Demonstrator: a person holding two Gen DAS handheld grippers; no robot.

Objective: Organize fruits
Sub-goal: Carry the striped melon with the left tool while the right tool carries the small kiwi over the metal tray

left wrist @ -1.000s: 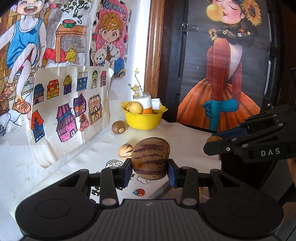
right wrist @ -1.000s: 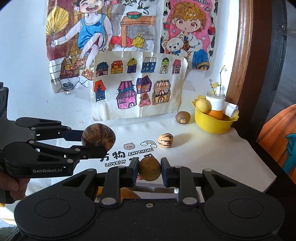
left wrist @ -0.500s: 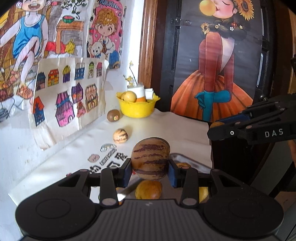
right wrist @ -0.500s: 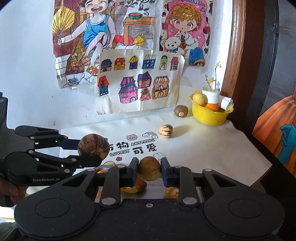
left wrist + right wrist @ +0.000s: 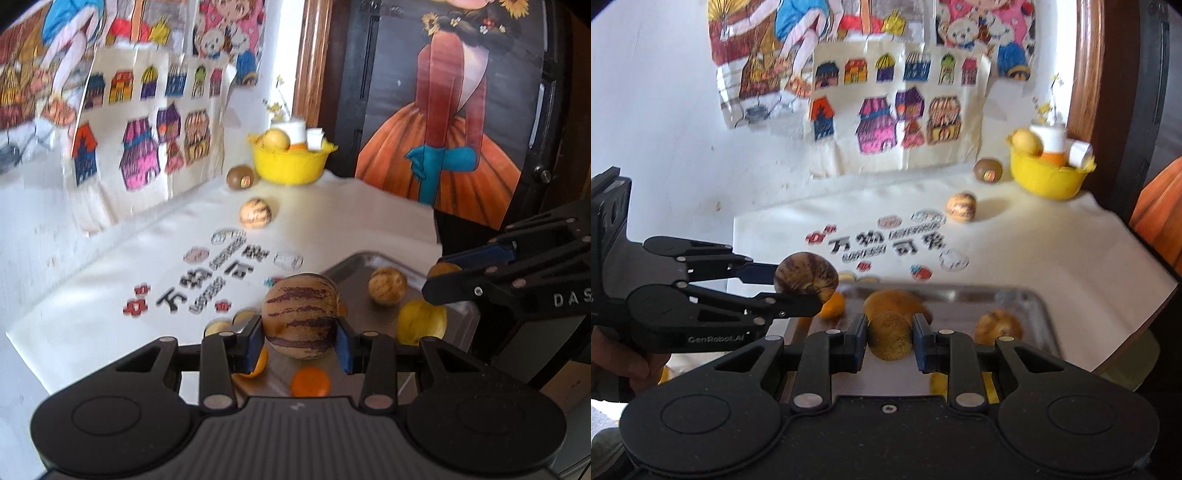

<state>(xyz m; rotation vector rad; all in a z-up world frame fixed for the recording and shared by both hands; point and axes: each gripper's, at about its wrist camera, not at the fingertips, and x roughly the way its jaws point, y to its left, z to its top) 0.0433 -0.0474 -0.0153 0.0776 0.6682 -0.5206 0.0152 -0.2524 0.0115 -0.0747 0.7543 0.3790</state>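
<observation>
A: Over the near edge of the worktop point(image 5: 388, 221), the biggest change is the metal tray point(image 5: 461, 325). A second ago the left wrist view showed none of it; half a second ago only a corner; now it lies below both tools.

B: So both have swung back from the cloth toward the tray?

A: It looks so. The yellow bowl point(image 5: 290, 164), the brown fruit beside it point(image 5: 240, 177) and the small striped fruit on the cloth point(image 5: 255, 212) all sit farther off and higher in the view than before, and the blur suggests the motion is ongoing.

B: And the jaws?

A: Unchanged in grip. The left gripper point(image 5: 300, 341) is clamped on the large striped fruit point(image 5: 301, 319), held above the tray's near left part. The right gripper point(image 5: 890, 343) is clamped on a smaller brown fruit point(image 5: 889, 336), also above the tray.

B: What already lies in the tray?

A: A pale striped fruit point(image 5: 388, 291), a yellow one point(image 5: 421, 321) and an orange one point(image 5: 310, 382), with more partly hidden under the tools.

B: What does that mean for the task?

A: Judging by this, the tray is the gathering place and both fruits are near delivery. Lowering and releasing would come next, into bare spots so nothing rolls. Two fruits on the cloth would remain to be fetched.
</observation>
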